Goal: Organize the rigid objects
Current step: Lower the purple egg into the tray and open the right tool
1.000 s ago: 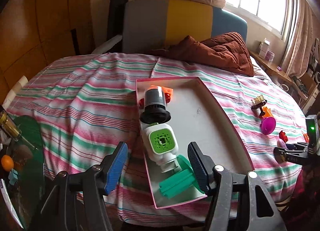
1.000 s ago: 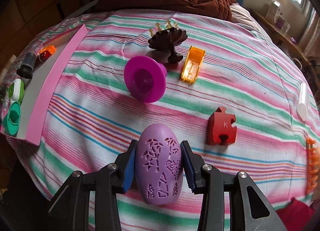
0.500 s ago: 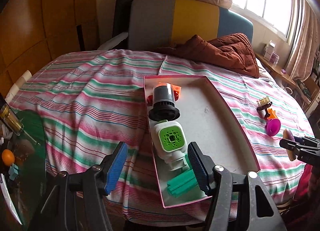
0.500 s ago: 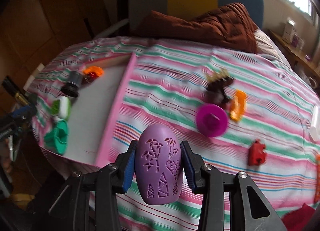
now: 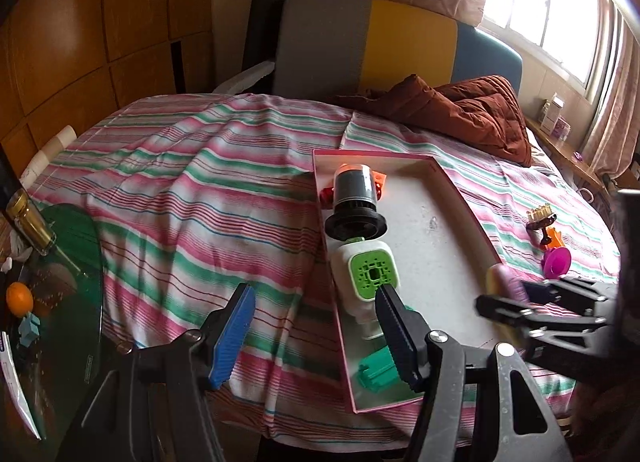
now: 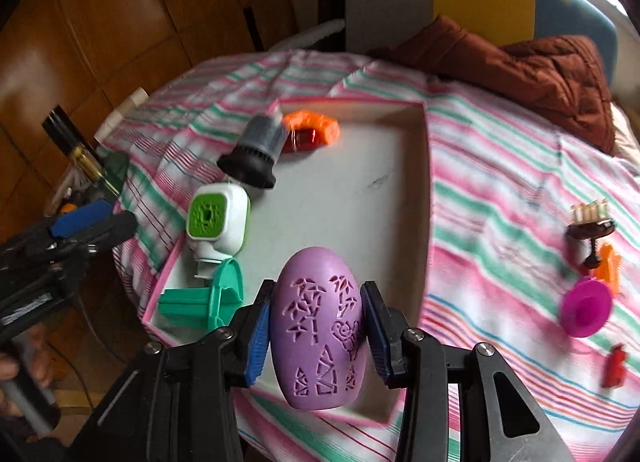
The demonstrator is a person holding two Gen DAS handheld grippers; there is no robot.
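Observation:
My right gripper point(image 6: 316, 302) is shut on a purple egg point(image 6: 316, 326) with cut-out patterns, hanging above the near end of the pink-rimmed tray point(image 6: 426, 165). In the left wrist view, that egg point(image 5: 502, 282) shows at the tray's right rim point(image 5: 454, 197). Along the tray's left side lie a black-and-grey cylinder point(image 6: 256, 149), a white cube with a green face point(image 6: 216, 221), a teal piece point(image 6: 204, 302) and an orange piece point(image 6: 312, 127). My left gripper point(image 5: 314, 302) stands open and holds nothing by the tray's near left edge.
On the striped bedspread to the right of the tray lie a magenta disc point(image 6: 586, 308), a brown comb-like stand point(image 6: 590, 225), an orange piece point(image 6: 608, 266) and a red puzzle piece point(image 6: 616, 366). A brown quilt point(image 5: 472, 109) lies at the head. A glass side table point(image 5: 60, 262) stands left.
My right gripper has carried the purple egg leftward from the bedspread to above the tray's near end. The left gripper has stayed nearly where it was.

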